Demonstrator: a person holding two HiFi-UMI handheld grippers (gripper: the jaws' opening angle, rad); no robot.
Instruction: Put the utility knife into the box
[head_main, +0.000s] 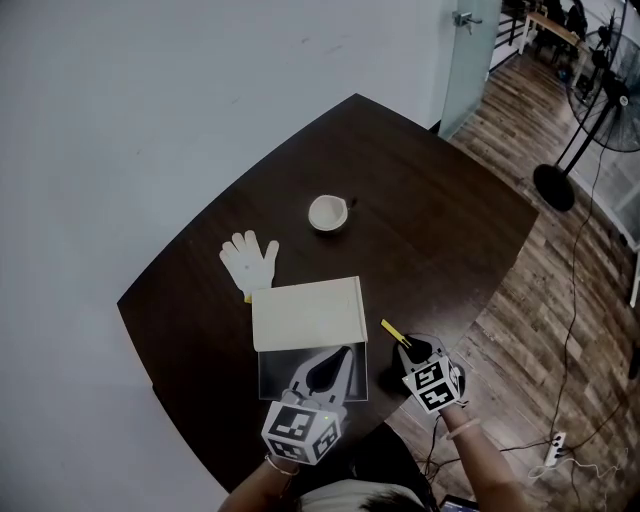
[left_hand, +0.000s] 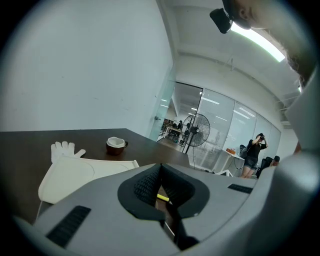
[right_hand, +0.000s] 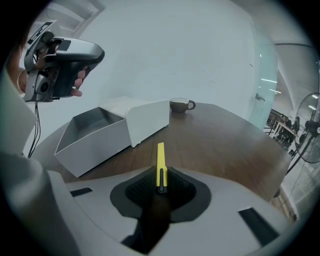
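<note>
The yellow utility knife (head_main: 391, 331) (right_hand: 160, 160) sticks forward out of my right gripper (head_main: 408, 347) (right_hand: 160, 172), whose pads close on its rear end, low over the dark table to the right of the box. The open grey box (head_main: 262, 385) (right_hand: 87, 137) stands near the table's front edge, its white lid (head_main: 308, 312) (left_hand: 80, 172) lying against its far side. My left gripper (head_main: 343, 354) (left_hand: 160, 167) hovers over the box with its fingertips together and nothing held.
A white glove (head_main: 250, 260) (left_hand: 65, 149) lies beyond the lid on the left. A cup (head_main: 328, 213) (right_hand: 182, 104) stands farther back. The table's edge (head_main: 480, 310) runs close on the right, above wood floor with a standing fan (head_main: 600, 90) and cables.
</note>
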